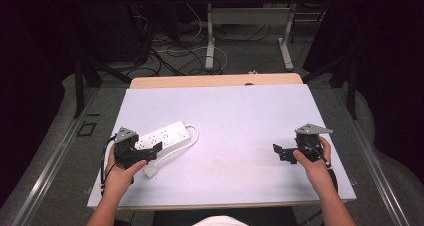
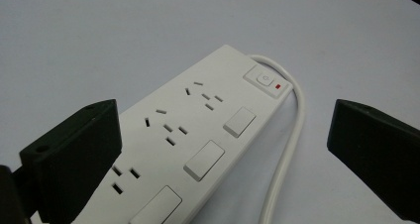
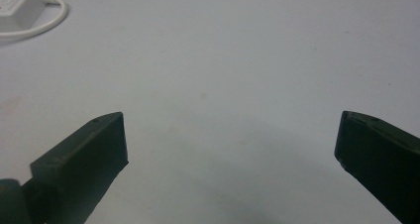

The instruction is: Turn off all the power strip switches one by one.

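White power strip [image 1: 164, 137] lies flat, lower left of the high view, cord [image 1: 192, 136] looping at its far end. Left tool [image 1: 147, 153] hovers over its near end, jaws spread, gripping nothing. Right tool [image 1: 281, 153], lower right, jaws spread over bare grey tabletop [image 1: 240, 121].

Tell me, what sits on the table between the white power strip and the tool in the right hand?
Nothing: the high view shows bare table between the power strip and the right tool.
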Available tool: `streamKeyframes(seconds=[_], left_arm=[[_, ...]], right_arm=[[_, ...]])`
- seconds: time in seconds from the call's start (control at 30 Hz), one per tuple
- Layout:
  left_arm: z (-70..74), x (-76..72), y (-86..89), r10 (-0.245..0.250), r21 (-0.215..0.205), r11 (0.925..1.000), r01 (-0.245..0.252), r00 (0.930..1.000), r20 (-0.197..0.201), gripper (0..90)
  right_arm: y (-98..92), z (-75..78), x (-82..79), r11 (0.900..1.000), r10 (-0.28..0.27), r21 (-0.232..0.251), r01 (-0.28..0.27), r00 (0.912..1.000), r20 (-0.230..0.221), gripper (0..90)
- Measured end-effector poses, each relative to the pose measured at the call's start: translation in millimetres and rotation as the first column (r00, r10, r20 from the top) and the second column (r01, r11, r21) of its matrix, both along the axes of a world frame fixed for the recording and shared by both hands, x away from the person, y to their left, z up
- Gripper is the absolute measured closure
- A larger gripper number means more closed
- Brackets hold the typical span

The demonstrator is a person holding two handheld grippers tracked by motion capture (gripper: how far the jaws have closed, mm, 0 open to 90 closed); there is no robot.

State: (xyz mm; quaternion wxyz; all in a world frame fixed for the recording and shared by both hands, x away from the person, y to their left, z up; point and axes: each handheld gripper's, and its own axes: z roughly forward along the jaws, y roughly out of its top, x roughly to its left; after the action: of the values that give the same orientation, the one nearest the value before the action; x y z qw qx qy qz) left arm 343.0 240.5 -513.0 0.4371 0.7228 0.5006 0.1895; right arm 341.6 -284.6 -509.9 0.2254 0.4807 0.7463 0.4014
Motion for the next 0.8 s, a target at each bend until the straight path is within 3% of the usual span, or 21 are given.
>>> streamKeyframes(seconds=[0.17,0.33,0.47,0.7,0.8], left_arm=[[5.1,0.4,-3.0,-0.011,0.010,0.9999,0.011,0.9999,0.000,0.6],[9.0,4.3,-6.3,-0.033,0.020,0.9992,0.033,0.9994,-0.007,3.4],[14.1,10.5,-12.2,-0.051,0.056,0.9971,0.051,0.9987,-0.003,6.0],[23.4,17.2,-22.4,-0.063,0.037,0.9973,0.064,0.9978,-0.019,13.7],[26.9,19.5,-24.6,-0.076,0.049,0.9958,0.077,0.9968,-0.025,15.0]], right_arm=[[-4.8,3.2,-14.6,1.000,-0.002,-0.022,0.002,0.9997,0.024,0.0],[-9.4,-0.6,-16.1,1.000,-0.009,-0.014,0.009,0.9999,0.014,0.0],[-9.4,-3.9,-16.5,1.000,-0.012,-0.013,0.012,0.9999,0.007,0.0],[-8.0,-6.8,-17.3,1.000,-0.012,-0.009,0.012,0.9999,0.000,0.0],[-9.8,-7.7,-16.3,1.000,-0.008,-0.017,0.009,0.9999,0.010,0.0]])
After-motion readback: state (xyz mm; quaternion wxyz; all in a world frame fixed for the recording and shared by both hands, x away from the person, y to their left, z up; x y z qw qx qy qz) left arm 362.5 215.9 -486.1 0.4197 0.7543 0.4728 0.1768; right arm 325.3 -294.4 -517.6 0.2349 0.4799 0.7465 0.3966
